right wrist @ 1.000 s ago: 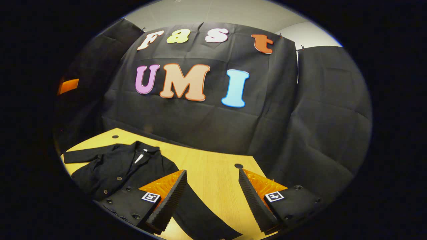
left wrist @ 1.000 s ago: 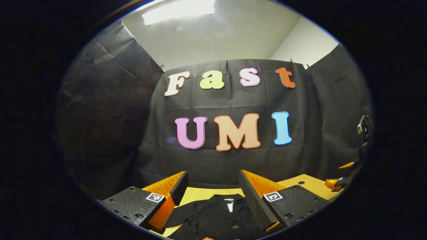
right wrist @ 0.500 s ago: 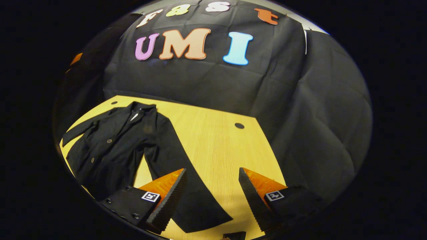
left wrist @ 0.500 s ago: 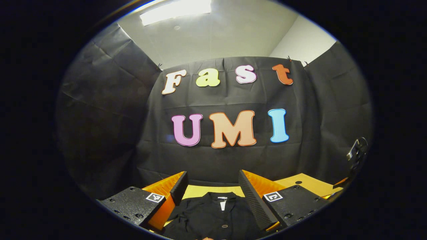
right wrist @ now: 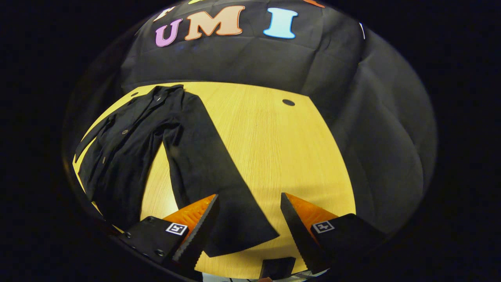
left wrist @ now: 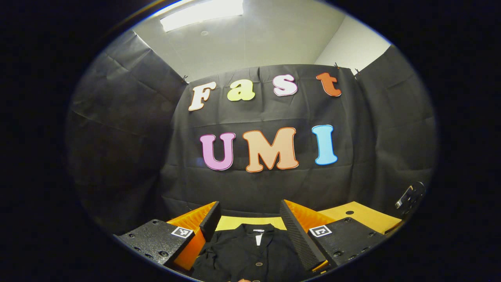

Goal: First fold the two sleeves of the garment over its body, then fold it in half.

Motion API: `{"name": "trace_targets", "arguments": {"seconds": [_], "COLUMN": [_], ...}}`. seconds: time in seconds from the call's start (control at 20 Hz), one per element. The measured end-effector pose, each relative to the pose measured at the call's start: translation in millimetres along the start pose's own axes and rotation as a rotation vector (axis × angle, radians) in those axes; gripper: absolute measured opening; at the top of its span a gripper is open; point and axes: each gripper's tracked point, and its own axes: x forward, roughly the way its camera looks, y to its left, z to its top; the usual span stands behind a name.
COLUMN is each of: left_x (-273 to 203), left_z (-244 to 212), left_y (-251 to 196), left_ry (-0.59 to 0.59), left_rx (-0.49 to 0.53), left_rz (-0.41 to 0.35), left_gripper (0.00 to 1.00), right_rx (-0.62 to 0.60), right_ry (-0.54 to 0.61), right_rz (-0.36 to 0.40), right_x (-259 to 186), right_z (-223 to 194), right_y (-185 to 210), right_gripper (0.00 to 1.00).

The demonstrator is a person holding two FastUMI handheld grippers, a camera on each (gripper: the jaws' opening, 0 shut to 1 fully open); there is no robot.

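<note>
Shirt (right wrist: 129, 145) flat on the wooden table (right wrist: 274, 149), dark, buttoned down the front, collar toward the back wall. That's the right gripper view, looking down at a steep angle. One long sleeve (right wrist: 211, 176) runs out from the shoulder and stretches across the bare wood toward the camera, its cuff end lying right between the fingers of the right gripper (right wrist: 248, 223). The jaws there stand wide apart, holding nothing, and whether the tips touch the fabric can't be told from this angle. A small round hole (right wrist: 288, 102) sits in the tabletop near the far edge, well clear of the cloth. The other sleeve (right wrist: 90, 135) lies along the far side of the shirt, close to the table's edge.

Over in the left gripper view, the left gripper (left wrist: 248, 231) points almost level at the booth wall, jaws released and spread, nothing between them. Just below and between its fingers shows the shirt's collar (left wrist: 256, 229) with a white tag, a couple of buttons beneath. A strip of table shows behind the collar.
</note>
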Motion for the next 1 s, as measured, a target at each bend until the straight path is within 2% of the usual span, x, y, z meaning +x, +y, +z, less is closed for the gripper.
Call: {"name": "trace_targets", "arguments": {"seconds": [0.5,0.85,0.9,1.0], "left_x": [-3.2,-1.2,1.5,5.5], "left_z": [4.0,-3.7,-8.6,-12.1], "left_y": [3.9,8.5,9.5,15.1], "left_ry": [-0.002,0.009,0.016,0.035], "left_rx": [0.022,-0.004,-0.012,-0.010], "left_rz": [0.009,-0.021,-0.034,-0.046], "left_gripper": [0.92,0.93,0.93,0.93], "right_rx": [0.031,0.100,0.108,0.127], "right_ry": [0.136,0.141,0.139,0.131], "right_rz": [0.064,0.084,0.080,0.081], "right_x": [25.5,25.5,25.8,26.6], "right_z": [-47.7,-50.6,-48.0,-47.1], "right_y": [12.3,17.0,23.5,32.4], "right_gripper": [1.00,0.99,0.91,0.58]}}
